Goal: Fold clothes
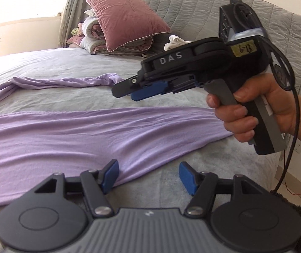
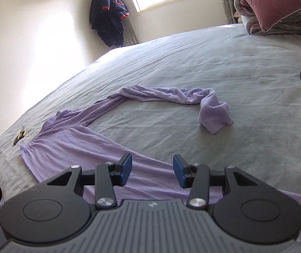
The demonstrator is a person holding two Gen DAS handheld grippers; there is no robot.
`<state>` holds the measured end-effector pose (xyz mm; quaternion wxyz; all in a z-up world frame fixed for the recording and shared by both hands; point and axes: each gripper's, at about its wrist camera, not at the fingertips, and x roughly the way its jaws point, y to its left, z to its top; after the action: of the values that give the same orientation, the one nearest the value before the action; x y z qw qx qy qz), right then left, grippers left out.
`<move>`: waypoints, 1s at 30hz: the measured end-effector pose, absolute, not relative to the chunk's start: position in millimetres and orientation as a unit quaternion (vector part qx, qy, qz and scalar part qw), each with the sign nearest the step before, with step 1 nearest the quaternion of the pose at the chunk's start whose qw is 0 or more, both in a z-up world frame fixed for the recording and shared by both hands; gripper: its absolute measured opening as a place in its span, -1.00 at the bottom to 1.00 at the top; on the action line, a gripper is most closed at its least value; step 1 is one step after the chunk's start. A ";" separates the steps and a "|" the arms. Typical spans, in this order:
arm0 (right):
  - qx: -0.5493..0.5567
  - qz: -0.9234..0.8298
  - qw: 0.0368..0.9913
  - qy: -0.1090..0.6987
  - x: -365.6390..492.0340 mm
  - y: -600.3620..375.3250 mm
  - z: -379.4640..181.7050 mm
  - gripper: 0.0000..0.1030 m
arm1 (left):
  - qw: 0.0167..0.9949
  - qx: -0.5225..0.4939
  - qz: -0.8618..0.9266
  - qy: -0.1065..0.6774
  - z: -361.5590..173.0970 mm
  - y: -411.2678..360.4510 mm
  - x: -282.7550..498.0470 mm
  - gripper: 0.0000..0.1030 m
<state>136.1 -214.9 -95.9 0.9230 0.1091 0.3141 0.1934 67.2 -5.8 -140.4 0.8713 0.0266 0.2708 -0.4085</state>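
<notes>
Lilac top [image 2: 70, 154] spread thin and limp on the bed [image 2: 224, 67]; both claws apart and empty.

It looks light, soft and prone to bunching, so a pinch at a hem, shoulder or the cuff of the sleeve [image 2: 213, 113] should serve best. The body runs along the near edge, neckline towards the far-left corner. The left claw [image 1: 148, 176] hovers over its edge, the right claw [image 2: 152, 172] above the body. Mid-bed lies open; the pillow [image 1: 127, 14] and bedding sit at the headboard.

Lilac long-sleeved top [image 2: 70, 147], spread flat, sleeve seemingly bunched
</notes>
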 end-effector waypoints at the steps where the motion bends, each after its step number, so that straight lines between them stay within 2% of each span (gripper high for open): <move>1: 0.097 0.201 0.921 0.320 144.8 -207.5 -96.7 -0.08 | 0.871 0.027 -0.409 0.270 -140.6 -5.5 66.4 0.24; 10: 0.057 0.271 0.888 0.368 208.1 -154.1 -113.2 -0.11 | 0.871 0.022 -0.413 0.267 -140.7 -3.7 63.6 0.24; 11: 0.050 0.274 0.887 0.368 211.1 -150.0 -115.2 -0.33 | 0.871 0.022 -0.413 0.267 -140.6 -3.3 63.4 0.24; 12: 0.040 0.278 0.886 0.368 212.7 -146.3 -115.6 -0.75 | 0.871 0.022 -0.413 0.266 -140.6 -2.8 63.1 0.24; 13: 0.028 0.288 0.883 0.369 214.4 -142.4 -115.0 -1.00 | 0.870 0.022 -0.414 0.266 -140.5 -2.3 62.9 0.24; 19: 0.001 0.308 0.887 0.345 216.6 -129.7 -99.6 -0.98 | 0.870 0.019 -0.414 0.266 -140.8 -1.5 64.6 0.24; 20: 0.005 0.302 0.890 0.343 219.3 -129.8 -98.4 -0.97 | 0.870 0.019 -0.414 0.266 -140.8 -1.5 64.5 0.24; 23: 0.024 0.302 0.889 0.344 226.8 -130.4 -97.2 -0.59 | 0.870 0.019 -0.414 0.266 -140.7 -1.3 64.2 0.24; 24: 0.025 0.306 0.887 0.346 227.7 -128.7 -97.4 -0.16 | 0.871 0.020 -0.414 0.266 -140.5 -1.5 63.9 0.24; 25: 0.022 0.313 0.884 0.348 227.2 -125.5 -98.0 0.01 | 0.871 0.020 -0.413 0.265 -140.3 -1.5 63.9 0.24; 27: 0.012 0.325 0.878 0.351 225.7 -118.5 -99.5 0.05 | 0.871 0.020 -0.413 0.265 -140.0 -1.5 64.1 0.24; 28: -0.001 0.327 0.876 0.355 224.4 -113.4 -101.6 -0.05 | 0.871 0.020 -0.413 0.266 -140.1 -1.5 64.5 0.24; 29: -0.015 0.326 0.874 0.360 223.7 -107.9 -104.5 -0.55 | 0.871 0.021 -0.413 0.266 -140.0 -1.7 64.6 0.24; 30: -0.029 0.327 0.872 0.364 222.8 -102.9 -107.5 -0.94 | 0.871 0.021 -0.413 0.265 -139.8 -1.8 64.4 0.24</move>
<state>222.8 -102.9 -107.5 0.8716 -0.0291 0.3645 0.3265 64.4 -1.8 -139.8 0.8710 0.0215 0.2653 -0.4130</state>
